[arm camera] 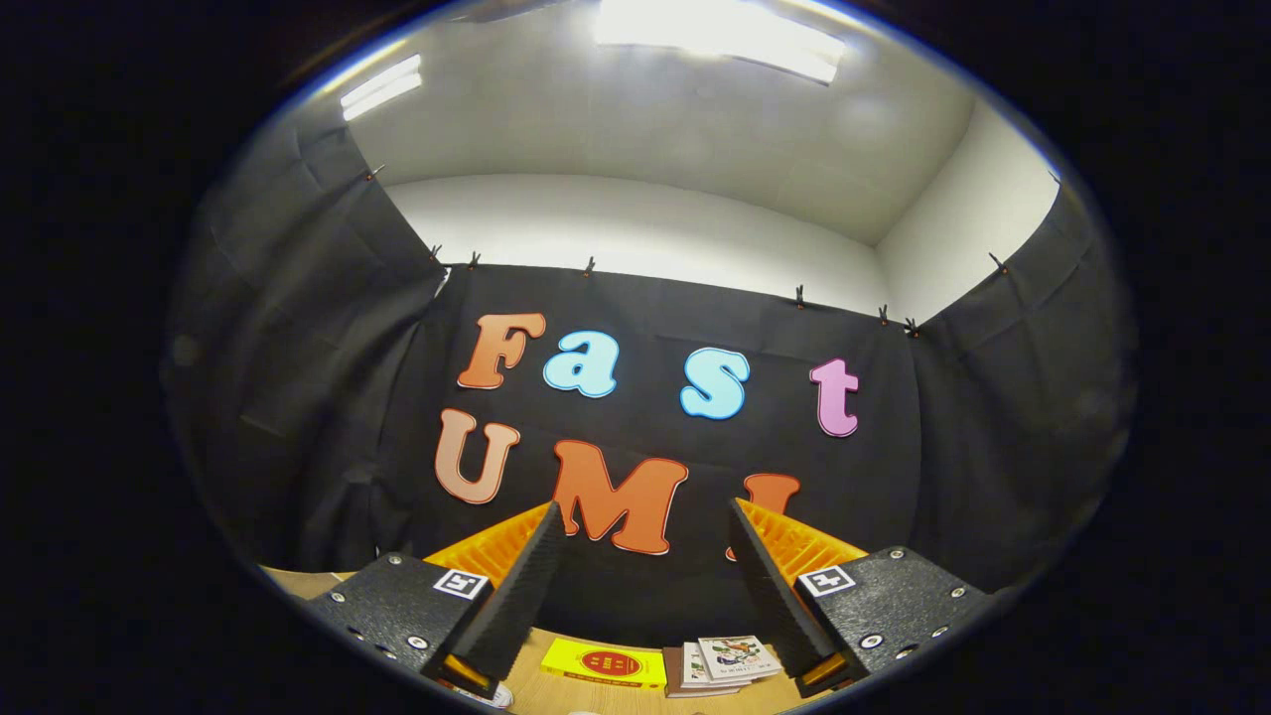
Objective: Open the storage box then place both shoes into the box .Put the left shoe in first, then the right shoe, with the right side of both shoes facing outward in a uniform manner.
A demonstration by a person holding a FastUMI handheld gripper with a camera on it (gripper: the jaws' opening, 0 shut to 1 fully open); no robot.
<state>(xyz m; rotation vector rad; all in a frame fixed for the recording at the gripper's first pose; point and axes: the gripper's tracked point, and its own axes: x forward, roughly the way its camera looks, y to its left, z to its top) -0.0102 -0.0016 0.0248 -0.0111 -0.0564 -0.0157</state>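
Claw (pixel 645 526) raised, fingers spread apart, gripping nothing.

Fingers point level toward the booth wall, presumably a ready pose before the approach. Below and between them, on the wooden table (pixel 556 690), lie a yellow packet (pixel 606 662) and a stack of booklets (pixel 720 663). Storage box and shoes: location cannot be told; opening the box is likely not yet started.
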